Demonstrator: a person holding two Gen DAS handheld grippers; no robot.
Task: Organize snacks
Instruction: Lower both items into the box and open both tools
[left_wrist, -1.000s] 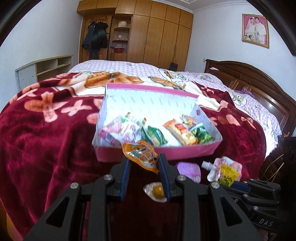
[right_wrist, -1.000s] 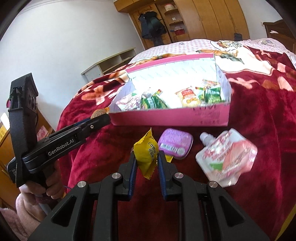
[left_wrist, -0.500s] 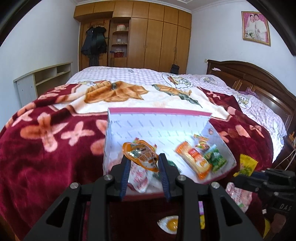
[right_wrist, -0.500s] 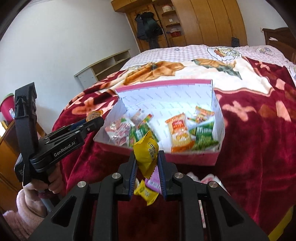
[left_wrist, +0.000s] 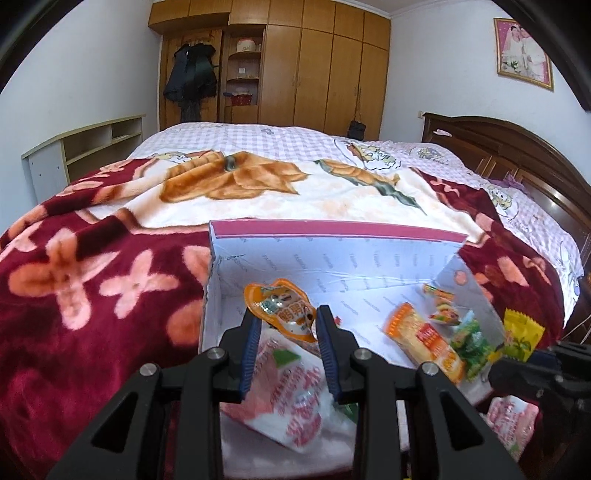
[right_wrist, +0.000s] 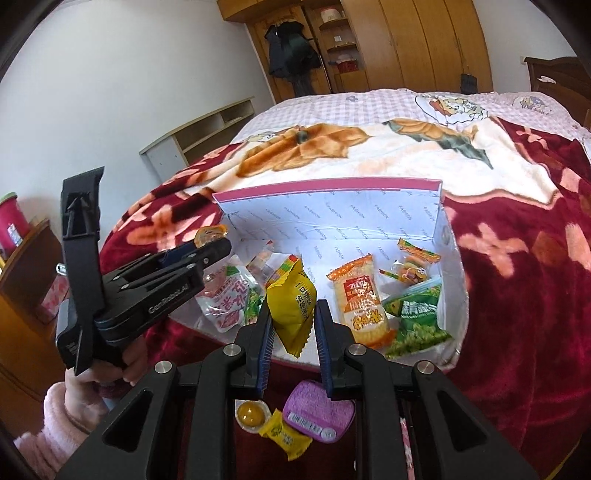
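Now each hand-held gripper is clamped on a crinkly packet: left (left_wrist: 284, 325) orange packet (left_wrist: 280, 308), right (right_wrist: 293, 325) yellow packet (right_wrist: 291, 306).

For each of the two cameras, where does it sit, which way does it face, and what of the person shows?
Left wrist: on the left gripper, facing down over the box; only its fingers, pinching an orange packet.
Right wrist: on the right gripper, facing the same box; its fingers grip a yellow packet, and the left hand shows.
Shared: box, red blanket, wardrobe.
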